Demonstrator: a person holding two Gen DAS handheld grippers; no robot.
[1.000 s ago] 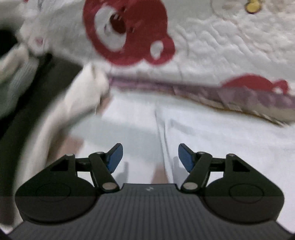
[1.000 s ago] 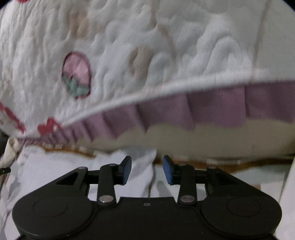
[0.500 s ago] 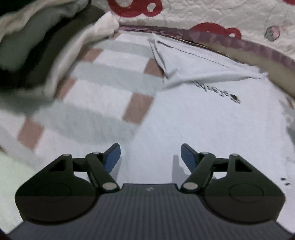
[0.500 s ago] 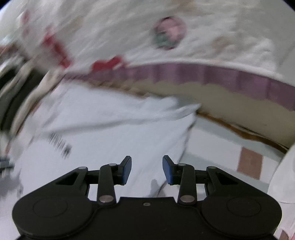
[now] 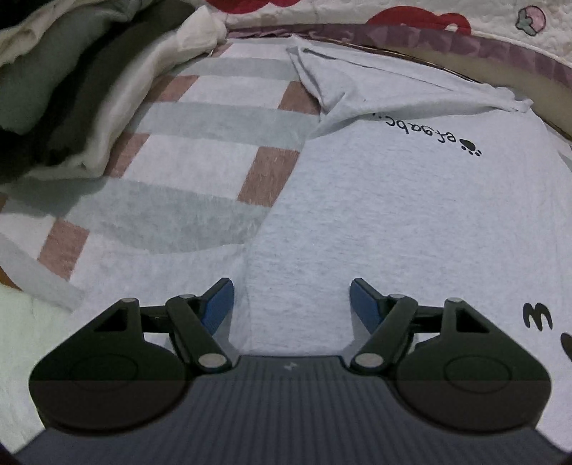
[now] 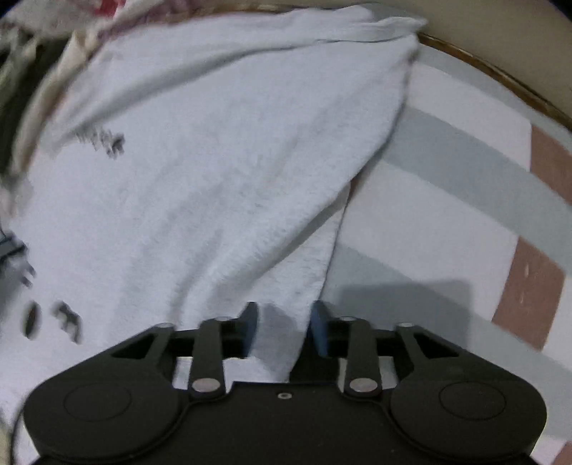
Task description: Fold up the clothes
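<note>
A light grey T-shirt [image 5: 411, 221] with black lettering lies spread on a checked sheet [image 5: 214, 150], its folded sleeve at the far side. My left gripper [image 5: 291, 304] is open and hovers low over the shirt's left side edge, nothing between its fingers. In the right wrist view the same T-shirt [image 6: 214, 171] fills the left and middle, blurred by motion. My right gripper [image 6: 284, 325] stands open with a narrower gap. The shirt's right side edge runs down between its blue fingertips [image 6: 318, 329].
A pile of dark, grey and cream clothes [image 5: 64, 93] lies at the left. A white quilt [image 5: 500, 25] with red prints and a purple ruffle borders the far side. Bare checked sheet [image 6: 464, 214] extends to the right of the shirt.
Both grippers have drawn back from the quilt edge towards the near part of the shirt and dropped lower. The right one now straddles the shirt's side edge. Both stay open.
</note>
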